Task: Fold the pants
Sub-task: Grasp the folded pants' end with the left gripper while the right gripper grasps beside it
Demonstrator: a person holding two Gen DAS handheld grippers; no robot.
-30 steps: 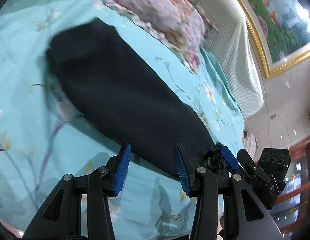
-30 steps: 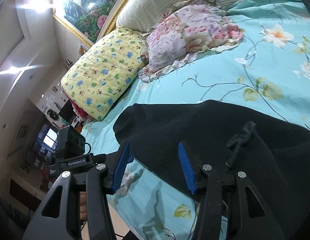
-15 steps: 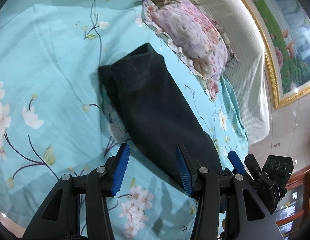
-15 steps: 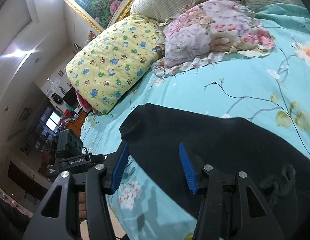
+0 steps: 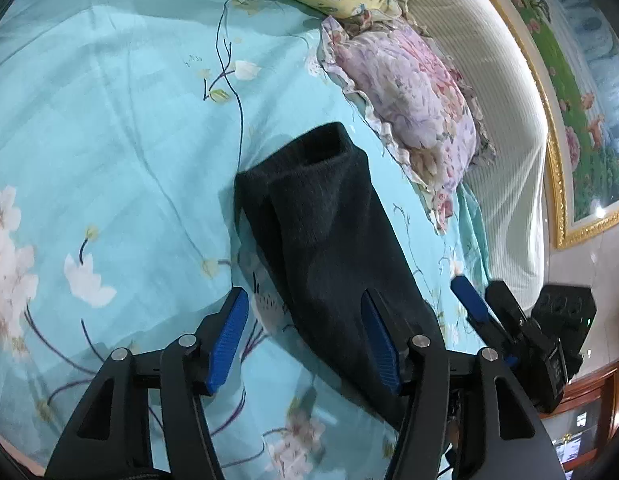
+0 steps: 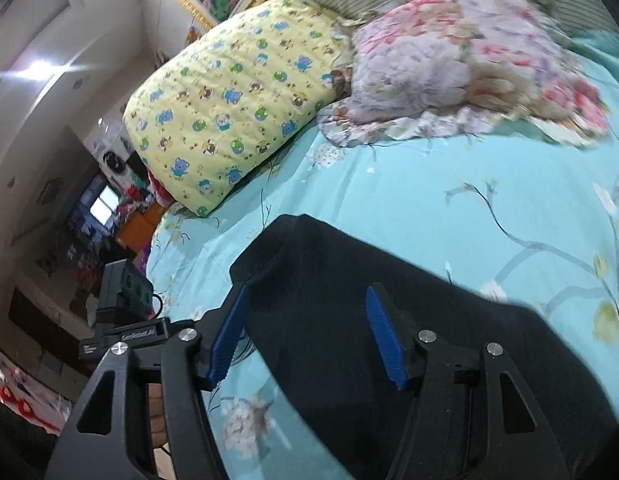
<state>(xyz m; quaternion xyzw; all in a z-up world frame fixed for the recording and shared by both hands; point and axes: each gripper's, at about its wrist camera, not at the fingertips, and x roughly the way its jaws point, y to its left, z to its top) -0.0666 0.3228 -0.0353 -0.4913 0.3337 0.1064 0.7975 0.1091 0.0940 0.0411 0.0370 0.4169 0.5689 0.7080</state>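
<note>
Pants, black and doubled lengthwise into a long narrow strip, lie on the turquoise floral bedsheet. In the left wrist view the strip runs from an open cuff at about 12 o'clock of the frame's middle down toward 5 o'clock, where it passes under the near edge of the picture. In the right wrist view the same pants fill the lower middle and spread off toward 4 o'clock, their cuff end at about 11 o'clock of the fingers.

The left gripper hangs above the cloth with its blue-padded fingers spread apart and nothing between them; the finger at 3 o'clock sits over the dark fabric, the one at 9 o'clock over bare sheet. The right gripper is likewise spread wide and grips nothing, both pads over or at the edge of the pants.

Beyond the cuff, toward 1 o'clock, a pink floral pillow rests against the striped headboard, with a yellow cartoon-print pillow just beside it. A gold-framed painting hangs above.
</note>
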